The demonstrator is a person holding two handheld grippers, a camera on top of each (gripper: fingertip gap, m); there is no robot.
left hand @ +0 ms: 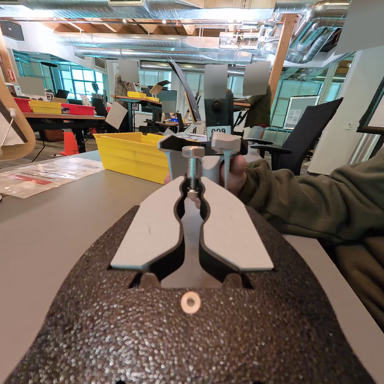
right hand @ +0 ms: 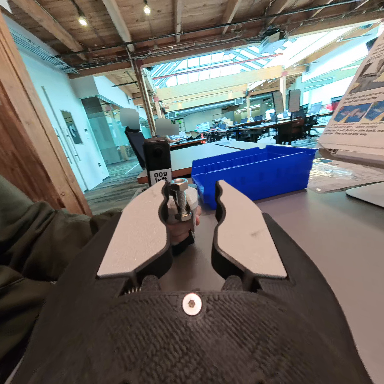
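Silver hex-head steel bolt (left hand: 192,166), head up and shank upright, is held in the air above the grey desk (left hand: 62,228), clear of its surface. A silver hex nut (left hand: 192,191) sits at the low end of its thread.

Left to right, left wrist view:
- A clear laminated sheet (left hand: 41,174) lies flat by the left edge of the desk.
- A yellow plastic bin (left hand: 133,153) stands toward the far edge.
- The left gripper (left hand: 192,182) is pressed onto the bolt's thread just above the nut, with the shank seated in the fingertip notches.
- Beyond it we see the hand (left hand: 232,170) and olive sleeve (left hand: 311,197) that carry the other tool.

Right wrist view:
- The right gripper (right hand: 191,193) is spread wide and grips nothing.
- The bolt stands between its fingers, close to the left one. We cannot tell whether they touch.
- A blue plastic bin (right hand: 259,172) sits toward the far edge.
- A printed sheet on a stand (right hand: 353,104) is at the right edge.

Judgement: the hold looks square. The points to mind with such a pinch are keeping the thread centred in the notch and the shank vertical, with the head left free.
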